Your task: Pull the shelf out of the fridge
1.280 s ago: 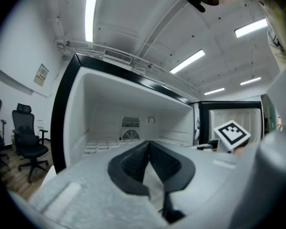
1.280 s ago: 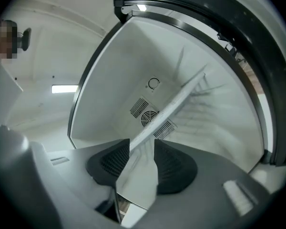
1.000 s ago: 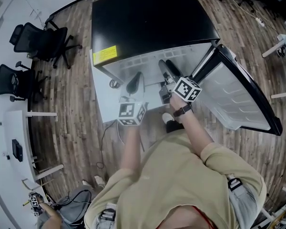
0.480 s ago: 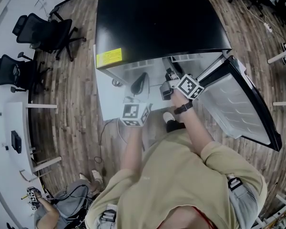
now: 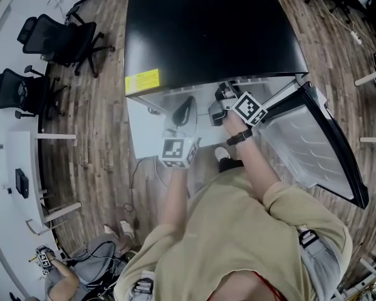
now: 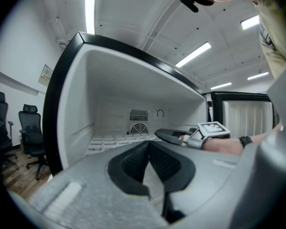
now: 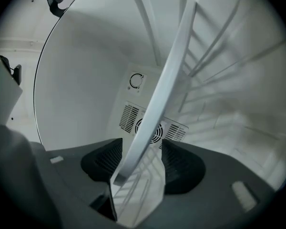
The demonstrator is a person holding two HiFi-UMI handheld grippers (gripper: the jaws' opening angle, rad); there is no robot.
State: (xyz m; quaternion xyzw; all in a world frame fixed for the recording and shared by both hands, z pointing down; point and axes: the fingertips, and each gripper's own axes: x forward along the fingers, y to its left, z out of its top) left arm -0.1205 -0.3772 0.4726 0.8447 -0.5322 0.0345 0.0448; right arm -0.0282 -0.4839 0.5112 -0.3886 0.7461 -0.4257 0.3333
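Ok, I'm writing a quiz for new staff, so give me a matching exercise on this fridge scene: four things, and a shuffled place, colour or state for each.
Things:
1 shelf
2 label
3 door
4 chairs

Place, colour or state:
a swung open
b yellow
c on the wooden floor
d inside the fridge

Pairs: 1-d, 2-b, 3-a, 4-c

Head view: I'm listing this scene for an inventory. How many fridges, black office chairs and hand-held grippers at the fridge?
Fridge: 1
Black office chairs: 2
Grippers: 2, left gripper and right gripper, its jaws have just been opening with the shelf between them
Total: 5
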